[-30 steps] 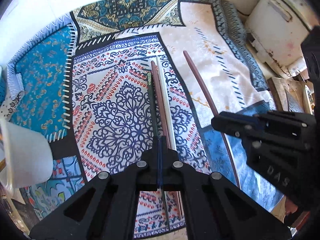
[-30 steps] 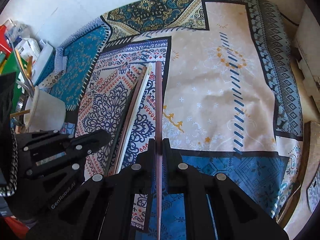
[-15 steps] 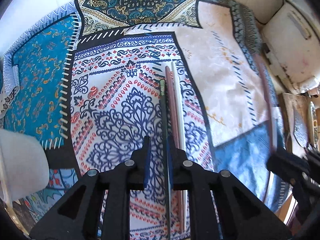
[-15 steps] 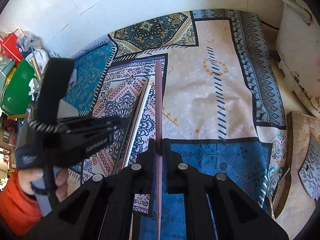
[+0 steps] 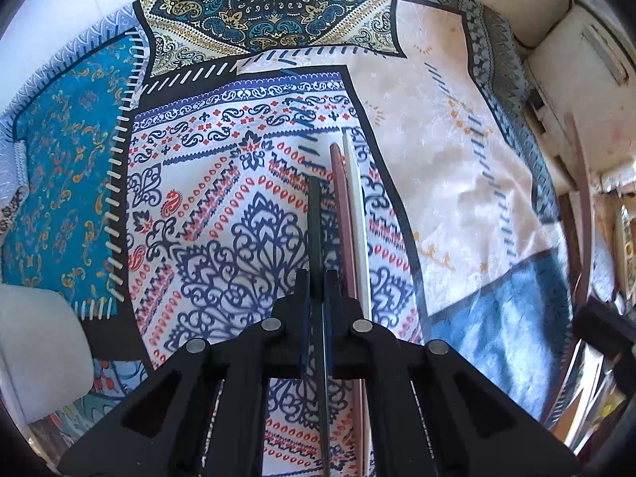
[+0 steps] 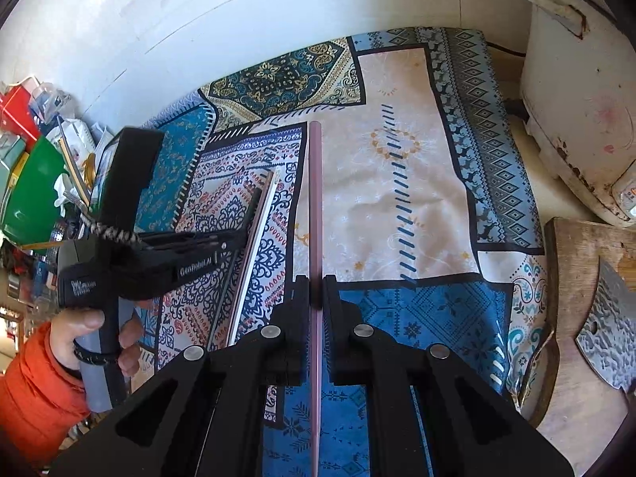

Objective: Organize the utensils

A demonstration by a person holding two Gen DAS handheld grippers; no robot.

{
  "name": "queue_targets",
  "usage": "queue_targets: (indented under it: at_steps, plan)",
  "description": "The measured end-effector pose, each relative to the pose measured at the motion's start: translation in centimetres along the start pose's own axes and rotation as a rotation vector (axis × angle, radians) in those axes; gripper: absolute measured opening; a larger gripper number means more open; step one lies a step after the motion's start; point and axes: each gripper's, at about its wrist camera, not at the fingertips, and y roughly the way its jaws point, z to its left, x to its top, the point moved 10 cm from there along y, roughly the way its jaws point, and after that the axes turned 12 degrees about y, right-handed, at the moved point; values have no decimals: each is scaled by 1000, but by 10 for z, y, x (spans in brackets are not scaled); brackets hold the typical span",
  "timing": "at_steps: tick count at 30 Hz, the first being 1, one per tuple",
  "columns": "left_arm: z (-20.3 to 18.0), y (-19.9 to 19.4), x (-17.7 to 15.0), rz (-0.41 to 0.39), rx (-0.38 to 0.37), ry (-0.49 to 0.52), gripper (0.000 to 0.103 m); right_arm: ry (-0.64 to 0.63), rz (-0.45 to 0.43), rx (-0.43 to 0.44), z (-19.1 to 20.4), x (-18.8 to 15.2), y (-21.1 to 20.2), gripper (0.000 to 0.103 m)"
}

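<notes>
A dark chopstick (image 5: 315,222) is pinched in the jaws of the left gripper (image 5: 316,278), in the middle of the left view. Just to its right, a brown chopstick (image 5: 342,214) and a white chopstick (image 5: 355,206) are laid side by side on the patterned cloth (image 5: 222,214). A pink chopstick (image 6: 315,206) is held tight by the right gripper (image 6: 316,284), above the cloth in the middle of the right view
</notes>
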Motion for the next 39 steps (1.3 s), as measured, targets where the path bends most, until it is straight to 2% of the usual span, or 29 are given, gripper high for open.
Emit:
queue_targets:
  at_steps: [5,15,26,29,35,39]
  plan:
    - [-12,-22,-20,-39,39,46,4,-6,-28,-3,5,7,-5,6]
    - [-18,-106,-41,-218,70,32,4,-45,-86,11,35,21,-15,6]
    - [-6,-191,-46,-403,138,21,3,-120,-145,54,85,30,-29,6]
    - [-3,-212,-47,-445,141,19,0,-139,-164,62,99,32,-34,6]
    - [8,-254,-43,-540,160,13,0,-175,-214,89,127,41,-47,6]
    - [17,-275,-39,-573,162,14,0,-186,-246,108,143,49,-56,6]
